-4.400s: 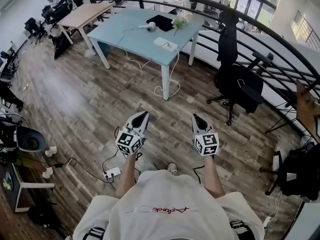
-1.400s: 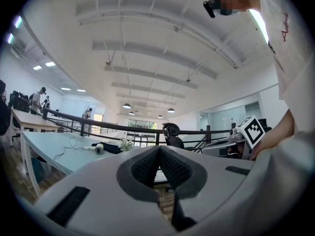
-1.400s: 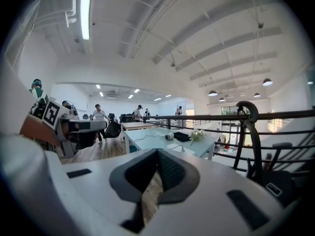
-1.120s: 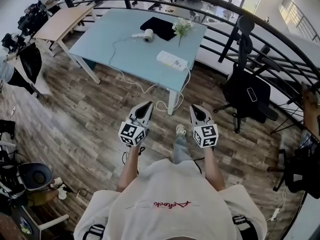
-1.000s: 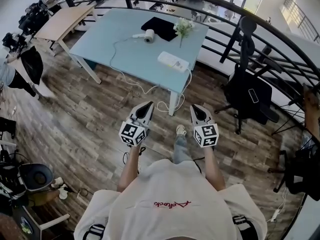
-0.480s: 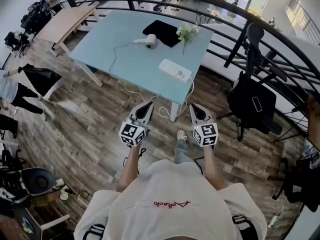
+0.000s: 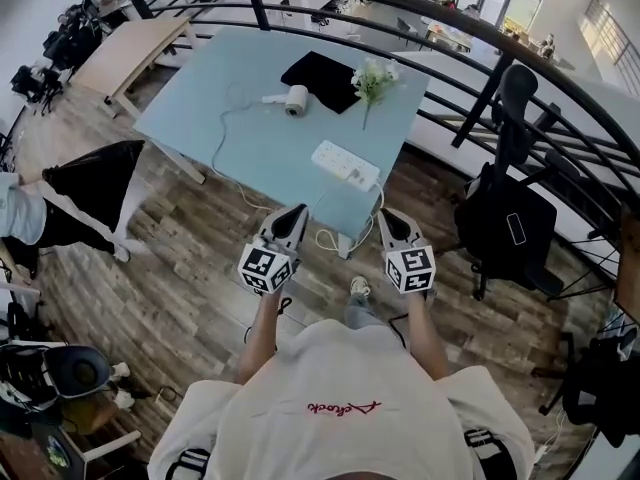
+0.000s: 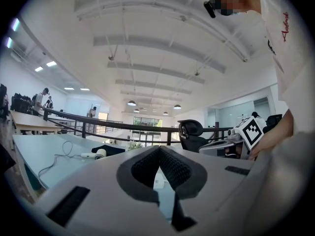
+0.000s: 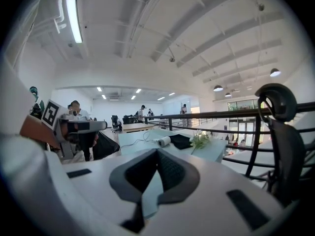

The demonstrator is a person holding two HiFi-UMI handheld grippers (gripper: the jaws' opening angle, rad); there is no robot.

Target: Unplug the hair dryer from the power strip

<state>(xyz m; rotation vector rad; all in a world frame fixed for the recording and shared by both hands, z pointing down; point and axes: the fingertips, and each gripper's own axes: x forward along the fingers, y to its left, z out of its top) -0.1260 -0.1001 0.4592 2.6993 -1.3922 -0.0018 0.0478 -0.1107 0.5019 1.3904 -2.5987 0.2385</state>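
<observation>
While walking up, now nearer power strip (image 7: 345, 164) than before, not yet within reach. Holding left gripper (image 7: 296, 209) and right gripper (image 7: 386, 214) pressed together, empty.

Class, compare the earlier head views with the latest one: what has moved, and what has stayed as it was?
The person has walked up to the table, which now lies just ahead of the left tongs and right tongs. Nothing was gripped or released: both tongs remain shut and empty. The hair dryer, power strip, cloth and flowers lie where they were on the table.
</observation>
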